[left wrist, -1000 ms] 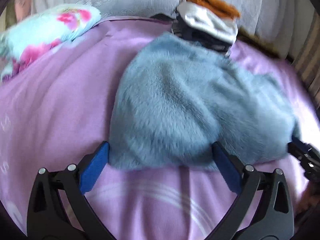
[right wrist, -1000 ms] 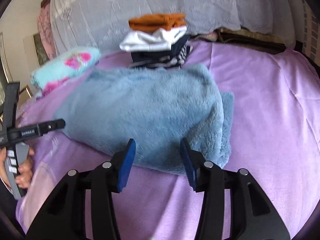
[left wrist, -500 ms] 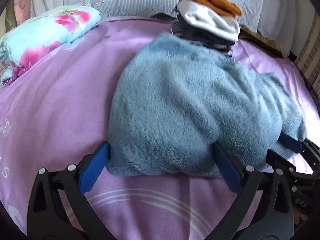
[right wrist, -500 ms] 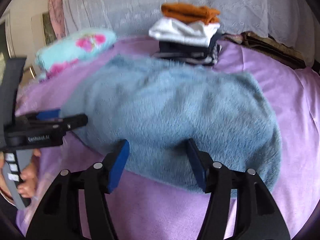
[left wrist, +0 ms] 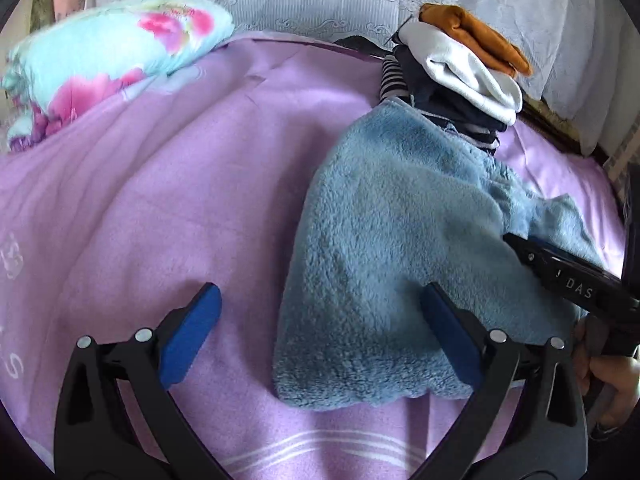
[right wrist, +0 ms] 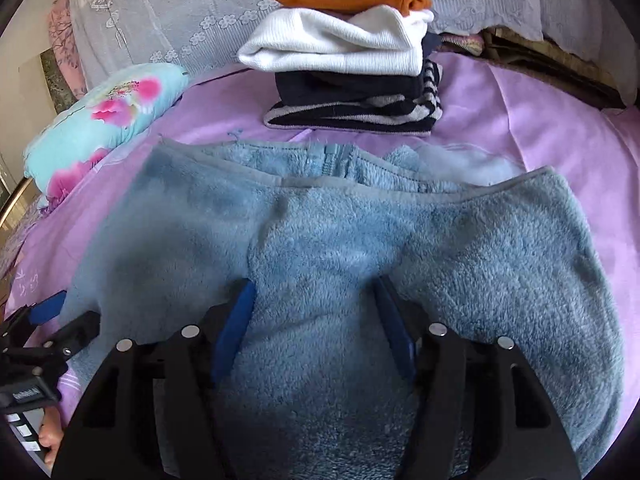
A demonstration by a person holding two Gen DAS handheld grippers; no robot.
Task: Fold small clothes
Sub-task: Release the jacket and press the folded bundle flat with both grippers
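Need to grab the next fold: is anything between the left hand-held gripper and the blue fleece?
Nothing visible. The left hand-held gripper is open, and the blue fleece garment's near edge already lies between its fingers on the purple bedspread. The right hand-held gripper lies against the fleece farther right.

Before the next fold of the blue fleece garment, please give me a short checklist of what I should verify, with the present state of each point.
1. Left gripper open and free of cloth: cannot tell; its jaws are wide apart, but one finger lies against the blue fleece garment.
2. Right gripper placed on the garment: ok; fleece bulges between its fingers, jaws apart.
3. Right gripper pinching an edge: not ok; no grip closed yet.
4. Garment flat: not ok; layers bunch near the zipper.
5. Stack of folded clothes out of the way: ok; apart from the fleece in the right wrist view.
6. Purple bedspread free beside the garment: ok.
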